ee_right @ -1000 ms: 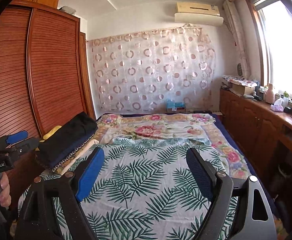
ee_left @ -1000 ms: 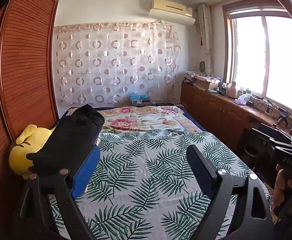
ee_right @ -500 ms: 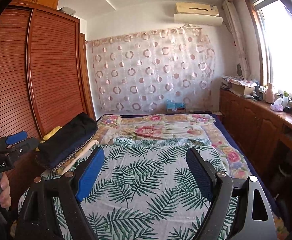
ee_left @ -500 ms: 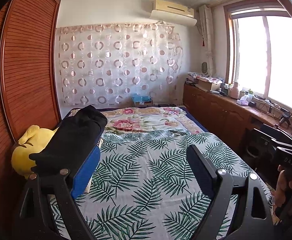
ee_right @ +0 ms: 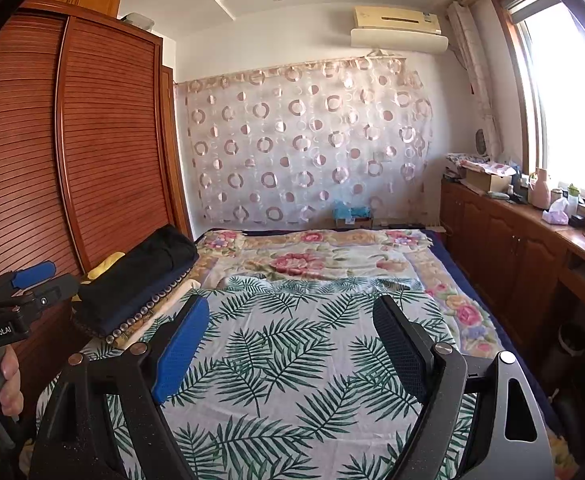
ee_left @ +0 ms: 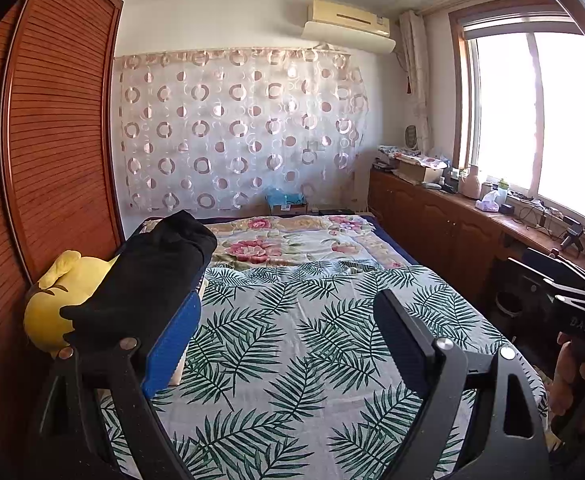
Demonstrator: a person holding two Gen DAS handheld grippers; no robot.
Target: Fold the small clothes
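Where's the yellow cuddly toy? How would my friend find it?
Look along the tall brown wardrobe beside the bed. Squeezed between them sits the yellow plush toy, half hidden under a long black bag. It is the only bright yellow thing there.

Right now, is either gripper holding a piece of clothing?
No, the left gripper and right gripper both stand open and empty above the leaf-print sheet.

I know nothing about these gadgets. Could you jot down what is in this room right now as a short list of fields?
Place: bedroom
Bed cover: white sheet with green palm leaves
Beyond it: cream blanket with pink flowers
Bed's left edge: long black fabric bundle, yellow plush toy
Left gripper: open, empty
Right gripper: open, empty
Small clothes: none visible
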